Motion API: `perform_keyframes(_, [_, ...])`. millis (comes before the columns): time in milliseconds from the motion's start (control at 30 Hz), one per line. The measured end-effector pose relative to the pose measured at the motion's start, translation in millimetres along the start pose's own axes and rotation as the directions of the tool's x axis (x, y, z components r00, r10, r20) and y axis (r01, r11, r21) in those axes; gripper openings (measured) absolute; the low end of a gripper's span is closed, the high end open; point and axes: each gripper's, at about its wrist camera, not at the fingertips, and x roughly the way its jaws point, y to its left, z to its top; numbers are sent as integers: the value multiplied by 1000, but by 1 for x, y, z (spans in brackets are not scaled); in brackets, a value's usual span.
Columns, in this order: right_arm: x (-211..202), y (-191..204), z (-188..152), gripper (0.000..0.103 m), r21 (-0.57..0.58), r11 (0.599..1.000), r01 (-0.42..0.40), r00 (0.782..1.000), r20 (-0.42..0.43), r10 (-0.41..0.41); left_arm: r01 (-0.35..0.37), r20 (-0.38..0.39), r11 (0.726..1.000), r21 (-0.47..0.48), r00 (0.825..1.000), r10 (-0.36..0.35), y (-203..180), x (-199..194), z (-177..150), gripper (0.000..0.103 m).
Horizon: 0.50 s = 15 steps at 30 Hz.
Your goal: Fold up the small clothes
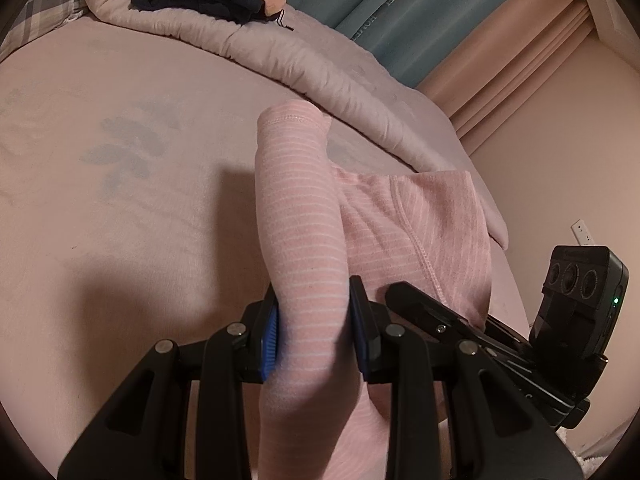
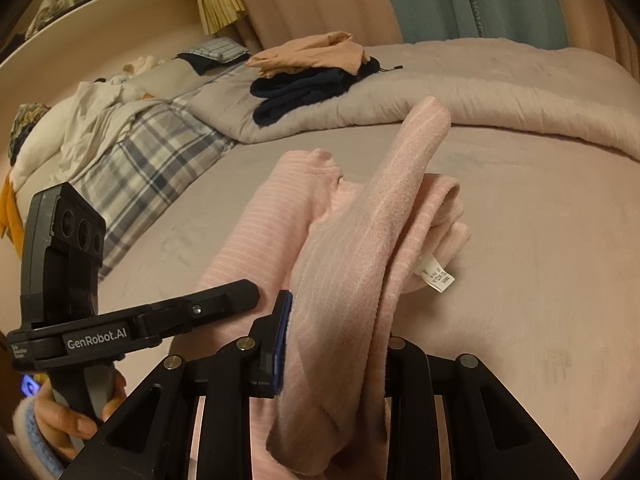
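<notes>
A pink striped garment (image 1: pixel 300 216) lies partly on the bed, with both grippers holding parts of it. My left gripper (image 1: pixel 314 328) is shut on a bunched, tube-like fold that sticks up and away from the blue pads. My right gripper (image 2: pixel 334 344) is shut on another thick fold (image 2: pixel 360 248) of the same garment, whose white care label (image 2: pixel 438 276) hangs at the right. The rest of the garment (image 2: pixel 272 224) spreads flat on the sheet between them. In the right wrist view the left gripper's body (image 2: pixel 132 320) shows at the left, held by a hand (image 2: pixel 68 412).
A pink bed sheet (image 1: pixel 120 220) with a faint leaf print lies under everything. A rolled quilt (image 2: pixel 480 108) runs along the far side. On it sit dark folded clothes (image 2: pixel 304 92) under a peach garment (image 2: pixel 312 56). A plaid blanket (image 2: pixel 152 160) and loose laundry lie at the left.
</notes>
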Motion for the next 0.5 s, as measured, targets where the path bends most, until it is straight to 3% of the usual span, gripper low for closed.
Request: perform_keyframes(500, [18, -10, -4, 30, 24, 1000, 20, 998, -67, -19, -34, -47, 999, -33, 998, 32, 13, 21, -2, 30])
